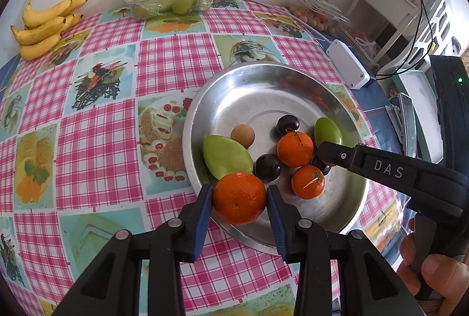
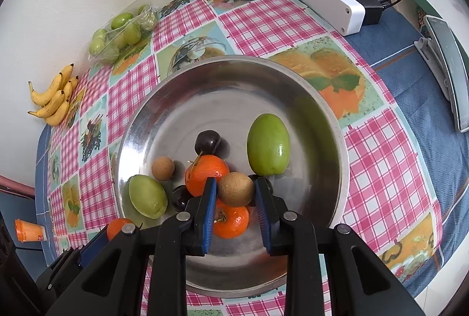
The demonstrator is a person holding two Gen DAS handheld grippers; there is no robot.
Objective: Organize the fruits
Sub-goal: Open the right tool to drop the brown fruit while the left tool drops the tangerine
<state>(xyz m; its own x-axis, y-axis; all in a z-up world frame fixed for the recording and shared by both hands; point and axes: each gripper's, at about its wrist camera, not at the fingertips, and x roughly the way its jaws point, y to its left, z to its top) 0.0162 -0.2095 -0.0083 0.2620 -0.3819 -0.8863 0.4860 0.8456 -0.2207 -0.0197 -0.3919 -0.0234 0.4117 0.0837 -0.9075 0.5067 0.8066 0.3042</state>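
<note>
My left gripper (image 1: 239, 196) pinches a tangerine (image 1: 239, 197) over the metal bowl (image 1: 234, 87); my right gripper (image 2: 236, 190) pinches a brown longan (image 2: 235, 189), visible only from its own wrist.

The left wrist camera sits low and close behind its gripper (image 1: 239, 199), at the near left rim of the metal bowl (image 1: 234, 87), facing across the checked tablecloth (image 1: 102, 146) toward the far wall. The right wrist camera peers steeply down into the bowl (image 2: 181, 99) from its near edge, closer in. Both views share the bowl, the bananas (image 1: 44, 26) (image 2: 54, 100) at far left and the white box (image 1: 348, 64) (image 2: 331, 4) at far right.
</note>
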